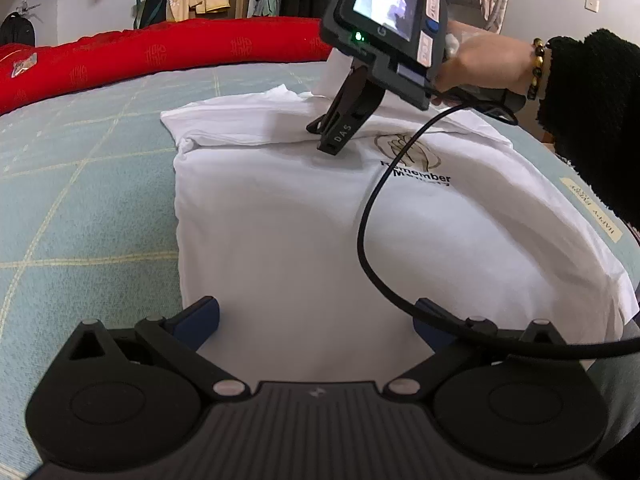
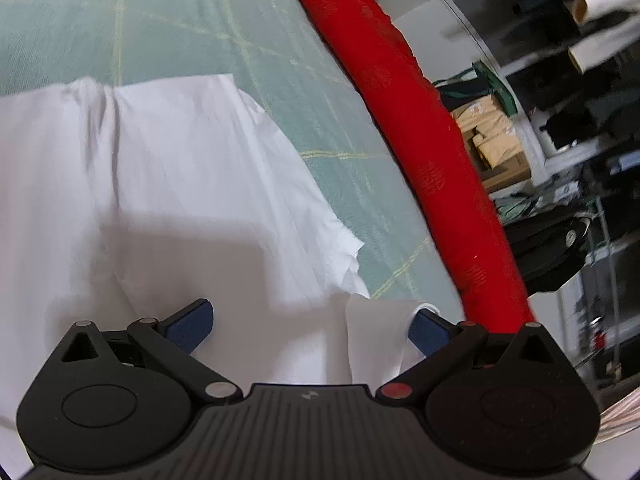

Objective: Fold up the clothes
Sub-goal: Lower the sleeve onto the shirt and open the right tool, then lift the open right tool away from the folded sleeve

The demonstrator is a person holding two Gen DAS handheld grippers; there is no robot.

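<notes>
Two grippers are over my white shirt (image 1: 280,220), which lies on the green bed cover (image 1: 80,200); my left gripper (image 1: 316,322) is spread wide above the shirt's near end; my right gripper (image 2: 310,324) is spread wide too, low by the folded sleeve (image 2: 224,152); a red pillow (image 1: 160,52) sits at 11 o'clock behind the shirt.

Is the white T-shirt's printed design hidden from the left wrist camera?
No: the white T-shirt lies print-up, its design with the word "Remember" showing.
</notes>
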